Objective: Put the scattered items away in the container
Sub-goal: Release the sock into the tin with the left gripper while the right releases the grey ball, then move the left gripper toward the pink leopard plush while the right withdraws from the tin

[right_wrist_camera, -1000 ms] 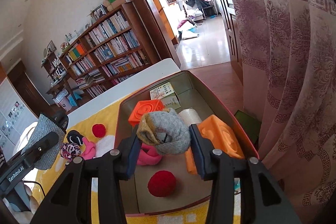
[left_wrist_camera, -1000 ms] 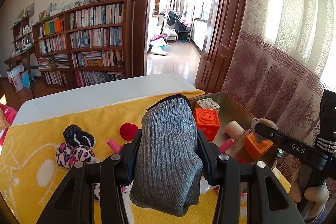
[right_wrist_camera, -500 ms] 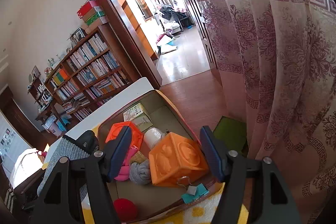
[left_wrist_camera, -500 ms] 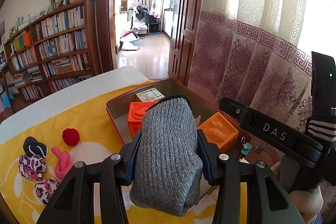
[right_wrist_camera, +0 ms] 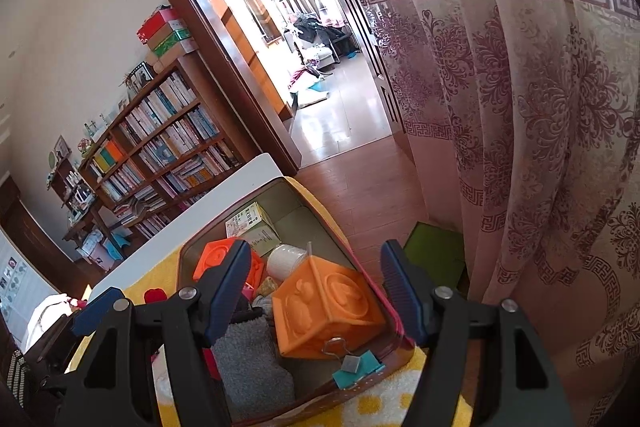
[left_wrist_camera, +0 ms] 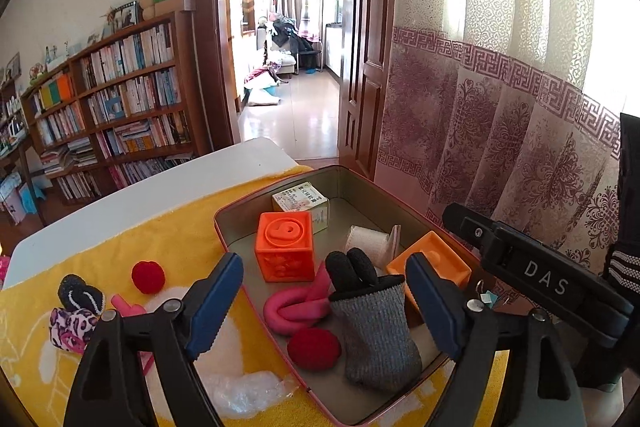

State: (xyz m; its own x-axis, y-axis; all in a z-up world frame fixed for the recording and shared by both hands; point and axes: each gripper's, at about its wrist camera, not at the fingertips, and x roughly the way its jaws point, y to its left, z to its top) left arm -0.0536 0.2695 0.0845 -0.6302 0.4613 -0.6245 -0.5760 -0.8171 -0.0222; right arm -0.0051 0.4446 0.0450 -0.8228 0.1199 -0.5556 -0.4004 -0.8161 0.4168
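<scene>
- Left gripper (left_wrist_camera: 324, 301): jaws opening, spread wide, pads clear of the grey glove (left_wrist_camera: 374, 331) lying between them.
- Grey glove: inside the container (left_wrist_camera: 280, 183), black fingertips pointing away from the jaws, cuff end nearest the camera, resting against the container's near wall.
- Just ahead of the left jaws, inside the container: pink knotted toy (left_wrist_camera: 298, 307) touching the glove's left side; red pom-pom (left_wrist_camera: 314, 349) just below the knot.
- Further ahead of the left jaws: orange cube (left_wrist_camera: 285, 251) upright, small printed carton (left_wrist_camera: 302, 203) behind it at the far wall, white roll (left_wrist_camera: 368, 241) to the right of the cube, second orange block (left_wrist_camera: 434, 263) behind the right pad.
- Right gripper (right_wrist_camera: 316, 293): jaws apart, nothing clamped; the large orange block (right_wrist_camera: 328, 307) seen between the pads, lying in the container below them, not touched.
- Near the right jaws: binder clip with teal tag (right_wrist_camera: 354, 365) on the container floor beside the orange block.
- Left of the left jaws, outside the container, on the yellow towel (left_wrist_camera: 120, 247): second red pom-pom (left_wrist_camera: 148, 277), black pom-pom (left_wrist_camera: 78, 293), leopard-print item (left_wrist_camera: 70, 323), pink piece (left_wrist_camera: 124, 305) partly hidden by the gripper arm.
- Below the left jaws: crumpled clear plastic (left_wrist_camera: 248, 395) on the towel.
- Beyond the towel: white bench (left_wrist_camera: 160, 187), bookshelf (left_wrist_camera: 112, 107), open doorway, patterned curtain (left_wrist_camera: 500, 107) to the right.
</scene>
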